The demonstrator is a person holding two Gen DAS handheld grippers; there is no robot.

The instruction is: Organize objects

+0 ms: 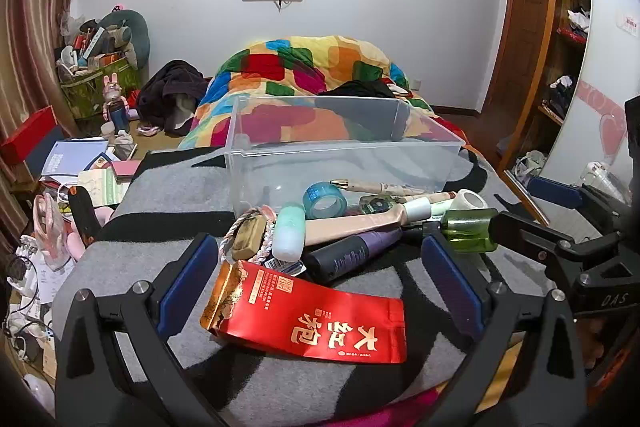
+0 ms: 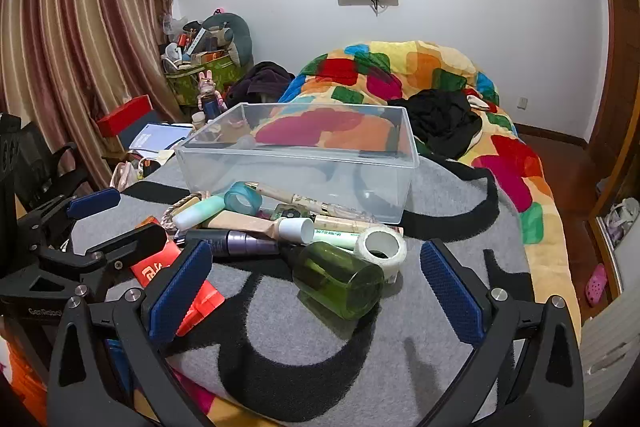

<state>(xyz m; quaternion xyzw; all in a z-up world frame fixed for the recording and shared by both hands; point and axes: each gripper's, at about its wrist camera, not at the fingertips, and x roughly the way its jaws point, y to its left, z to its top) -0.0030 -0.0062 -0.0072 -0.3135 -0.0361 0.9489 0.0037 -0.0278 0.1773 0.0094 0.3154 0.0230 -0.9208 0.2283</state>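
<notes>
Left wrist view: clear rectangular plastic bin sits on a grey blanket with black markings, nothing visible inside it. Against the bin's near wall lies the heap of loose items: teal roll of tape, cream pen with gold tip, mint-green capped tube, dark purple cylindrical bottle, white roll of tape, green translucent glass bottle on its side. Nearer than the heap, further from the bin, a red foil packet with gold characters lies flat. Left gripper has its blue-padded jaws spread wide, either side of the red packet, not pressing on it, holding nothing. Right wrist view: right gripper also spread fully, jaws flanking the green bottle without contact, nothing gripped. Beyond the bin, a multicoloured patchwork quilt; left of the bin, striped curtains.
</notes>
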